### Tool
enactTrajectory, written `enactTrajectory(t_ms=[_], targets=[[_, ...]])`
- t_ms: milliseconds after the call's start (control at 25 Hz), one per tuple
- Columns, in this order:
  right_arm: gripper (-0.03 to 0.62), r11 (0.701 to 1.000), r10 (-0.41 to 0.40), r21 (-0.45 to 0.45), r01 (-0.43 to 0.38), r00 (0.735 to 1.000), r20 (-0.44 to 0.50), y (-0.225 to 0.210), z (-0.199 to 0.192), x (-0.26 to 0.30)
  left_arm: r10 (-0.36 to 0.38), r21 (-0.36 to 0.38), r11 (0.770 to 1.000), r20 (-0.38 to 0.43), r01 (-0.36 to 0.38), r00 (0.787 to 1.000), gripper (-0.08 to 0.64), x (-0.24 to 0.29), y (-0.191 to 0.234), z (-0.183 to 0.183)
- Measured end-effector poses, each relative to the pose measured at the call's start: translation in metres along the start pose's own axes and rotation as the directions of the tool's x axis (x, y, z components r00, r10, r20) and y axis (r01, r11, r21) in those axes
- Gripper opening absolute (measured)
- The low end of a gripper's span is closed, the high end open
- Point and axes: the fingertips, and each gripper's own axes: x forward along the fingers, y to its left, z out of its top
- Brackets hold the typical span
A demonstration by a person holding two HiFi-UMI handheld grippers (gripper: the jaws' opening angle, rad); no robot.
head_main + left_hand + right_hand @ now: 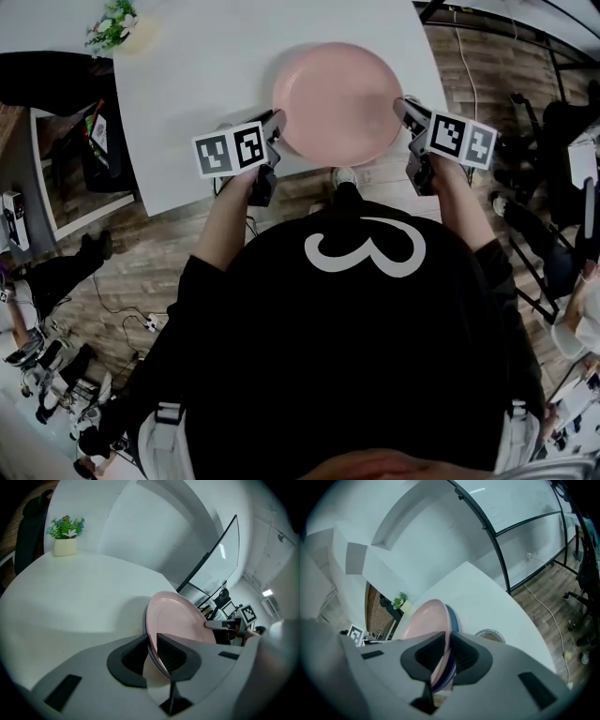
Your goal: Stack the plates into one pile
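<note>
A stack of plates [337, 101], pink on top with blue and purple rims under it, hangs over the near part of the white table [197, 84]. My left gripper [275, 131] is shut on the stack's left rim and my right gripper [405, 111] on its right rim. In the left gripper view the plates' edge [176, 618] runs between the two dark pads of that gripper [152, 652], and the stack casts a shadow on the table. In the right gripper view the pink plate and the blue rims [433, 620] sit clamped in the right gripper [446, 657].
A small potted plant [114, 26] stands at the table's far left corner. A round cable port [490, 635] is set in the tabletop near the right gripper. Office chairs [562, 122] and cables lie on the wooden floor to the right.
</note>
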Motion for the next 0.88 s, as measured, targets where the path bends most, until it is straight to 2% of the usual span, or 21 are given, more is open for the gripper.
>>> enactTrajectory(t_ms=[320, 560, 880], targets=[[0.048, 0.998, 0.014, -0.061, -0.016, 0.999, -0.037, 0.0021, -0.0037, 0.0004, 0.004, 0.003, 1.000, -0.003, -0.004, 1.000, 0.069, 0.0012, 0.0011, -0.0034], [0.052, 0.996, -0.020, -0.090, 0.018, 0.999, -0.028, -0.0013, -0.0011, -0.0030, 0.016, 0.012, 1.000, 0.003, -0.016, 1.000, 0.069, -0.0001, 0.0053, -0.0005], [0.097, 0.995, -0.002, -0.101, -0.002, 0.999, -0.035, 0.0023, -0.0003, -0.0032, 0.012, 0.024, 1.000, -0.001, -0.012, 1.000, 0.069, -0.0022, 0.0039, 0.0009]])
